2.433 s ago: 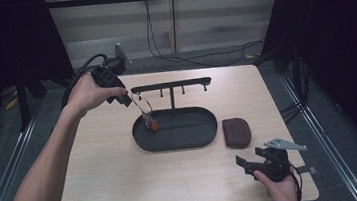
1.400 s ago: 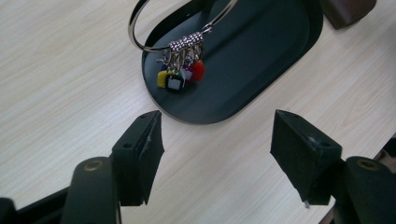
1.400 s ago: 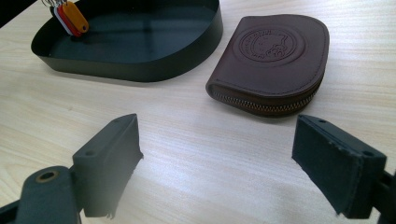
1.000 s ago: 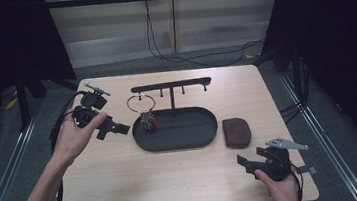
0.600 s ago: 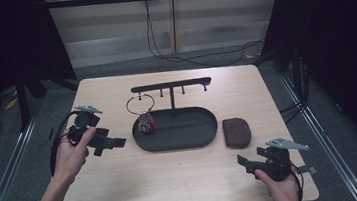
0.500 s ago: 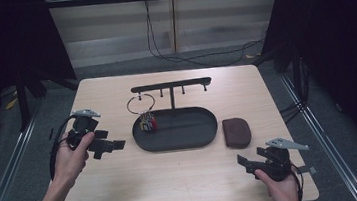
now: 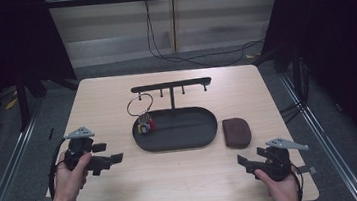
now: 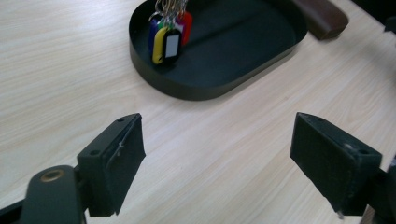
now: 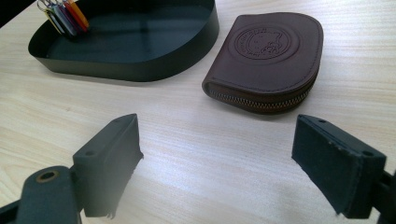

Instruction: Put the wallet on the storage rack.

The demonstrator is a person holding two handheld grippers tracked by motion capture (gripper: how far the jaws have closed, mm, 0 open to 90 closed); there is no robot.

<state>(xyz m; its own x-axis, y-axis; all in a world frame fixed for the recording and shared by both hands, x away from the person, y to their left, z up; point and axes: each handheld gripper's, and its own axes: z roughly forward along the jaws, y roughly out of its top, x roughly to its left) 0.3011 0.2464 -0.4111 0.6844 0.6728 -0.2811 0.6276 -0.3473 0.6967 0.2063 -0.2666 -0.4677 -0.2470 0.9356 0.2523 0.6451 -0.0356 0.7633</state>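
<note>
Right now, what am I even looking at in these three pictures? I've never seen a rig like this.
A person at a wooden table holds a two-jaw tool in each hand: the left gripper and the right gripper, both open and empty. The high view looks down from above; each of the other two comes from a camera riding on a gripper, looking between its black jaws. On the table: a black tray with a hook stand, a bunch of keys hanging from it, and a brown pouch beside the tray.
</note>
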